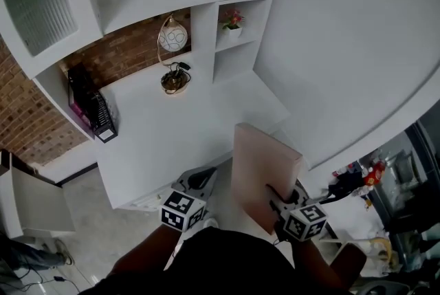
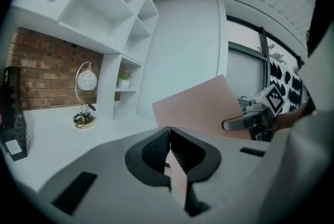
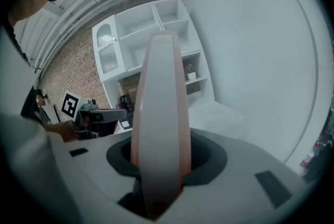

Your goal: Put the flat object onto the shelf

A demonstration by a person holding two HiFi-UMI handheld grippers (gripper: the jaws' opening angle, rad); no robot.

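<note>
The flat object [image 1: 265,170] is a thin pale pink box held upright on edge over the front right corner of the white desk [image 1: 172,135]. My right gripper [image 1: 276,203] is shut on its near lower edge; in the right gripper view the box [image 3: 159,108] fills the space between the jaws and rises straight ahead. My left gripper [image 1: 203,180] hovers to the left of the box, apart from it, with its jaws together. In the left gripper view the pads [image 2: 156,150] meet, and the box [image 2: 203,105] shows beyond them to the right. The white shelf unit [image 1: 206,18] stands at the back of the desk.
A globe lamp on a gold base [image 1: 172,46] stands on the desk before a brick wall. A small potted plant [image 1: 234,20] sits in a narrow shelf cubby. A black and purple item [image 1: 93,108] leans at the desk's left end. A white wall [image 1: 357,46] closes the right side.
</note>
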